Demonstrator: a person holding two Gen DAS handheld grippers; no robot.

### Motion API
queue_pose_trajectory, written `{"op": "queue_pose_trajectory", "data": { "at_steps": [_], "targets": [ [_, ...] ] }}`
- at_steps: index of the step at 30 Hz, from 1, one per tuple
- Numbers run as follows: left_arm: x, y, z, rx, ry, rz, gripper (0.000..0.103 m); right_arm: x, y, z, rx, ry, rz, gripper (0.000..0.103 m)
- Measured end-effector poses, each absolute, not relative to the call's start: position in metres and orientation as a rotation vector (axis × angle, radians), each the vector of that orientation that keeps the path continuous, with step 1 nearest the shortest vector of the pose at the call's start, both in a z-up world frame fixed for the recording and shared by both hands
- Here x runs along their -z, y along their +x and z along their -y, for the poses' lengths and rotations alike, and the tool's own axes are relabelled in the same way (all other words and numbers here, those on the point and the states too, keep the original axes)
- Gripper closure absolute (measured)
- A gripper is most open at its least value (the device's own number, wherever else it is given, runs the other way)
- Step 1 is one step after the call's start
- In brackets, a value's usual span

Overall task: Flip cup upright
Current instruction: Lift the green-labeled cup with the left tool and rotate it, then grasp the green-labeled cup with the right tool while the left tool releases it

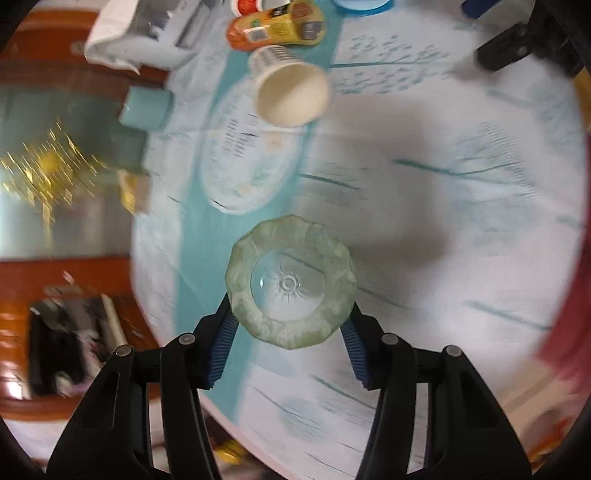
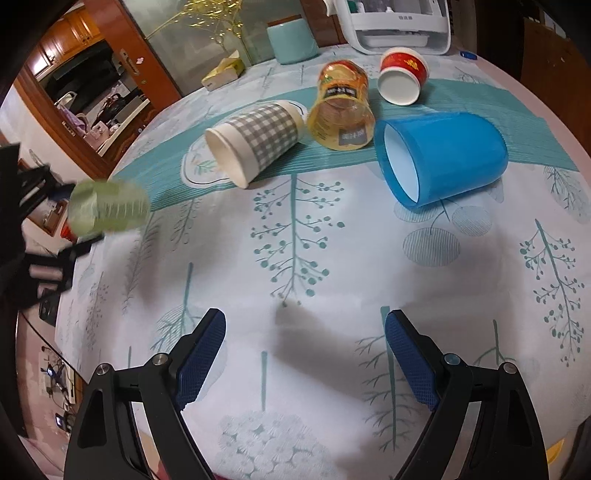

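My left gripper [image 1: 290, 325] is shut on a pale green faceted cup [image 1: 290, 282] and holds it above the table; I look at its clear base. In the right wrist view the green cup [image 2: 109, 210] shows blurred at the left, lying sideways in the air between the left gripper's fingers [image 2: 79, 249]. My right gripper [image 2: 304, 354] is open and empty, low over the tablecloth. On their sides lie a grey checked paper cup [image 2: 255, 138], a yellow clear cup [image 2: 341, 110], a red-and-white cup [image 2: 402, 75] and a blue cup [image 2: 441, 157].
A round table with a tree-print cloth [image 2: 295, 240] fills both views. A teal container [image 2: 293, 40], a white appliance [image 2: 399, 26] and a tissue box [image 2: 223, 70] stand at the far edge. A wooden door and cabinets [image 2: 92, 55] are left.
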State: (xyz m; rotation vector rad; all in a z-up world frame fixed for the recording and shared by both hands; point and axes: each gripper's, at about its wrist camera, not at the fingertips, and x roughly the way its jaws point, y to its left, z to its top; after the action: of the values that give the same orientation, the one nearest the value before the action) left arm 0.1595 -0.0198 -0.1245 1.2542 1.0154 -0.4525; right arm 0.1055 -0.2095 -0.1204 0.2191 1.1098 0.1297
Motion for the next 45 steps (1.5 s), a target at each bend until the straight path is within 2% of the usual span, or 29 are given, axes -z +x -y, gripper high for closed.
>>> {"op": "queue_pose_trajectory", "data": {
  "at_steps": [8, 14, 27, 35, 40, 45],
  "targets": [
    [0.099, 0.124, 0.042, 0.491, 0.829, -1.349, 0.052, 0.097, 0.082, 0.216, -0.146, 0.220, -1.085, 0.013],
    [0.088, 0.120, 0.048, 0.650, 0.347, -1.565, 0.053, 0.088, 0.071, 0.227, -0.130, 0.231, -1.080, 0.013],
    [0.107, 0.149, 0.040, 0.681, 0.023, -1.452, 0.053, 0.095, 0.085, 0.235, -0.159, 0.284, -1.107, 0.013],
    [0.118, 0.142, -0.002, 0.672, -0.255, -1.374, 0.053, 0.126, 0.102, 0.234, -0.287, 0.598, -1.182, 0.013],
    [0.119, 0.136, -0.020, 0.660, -0.356, -1.322, 0.053, 0.142, 0.111, 0.225, -0.295, 0.703, -1.238, 0.013],
    [0.116, 0.130, -0.030, 0.663, -0.390, -1.354, 0.051, 0.153, 0.118, 0.216, -0.296, 0.768, -1.278, 0.013]
  ]
}}
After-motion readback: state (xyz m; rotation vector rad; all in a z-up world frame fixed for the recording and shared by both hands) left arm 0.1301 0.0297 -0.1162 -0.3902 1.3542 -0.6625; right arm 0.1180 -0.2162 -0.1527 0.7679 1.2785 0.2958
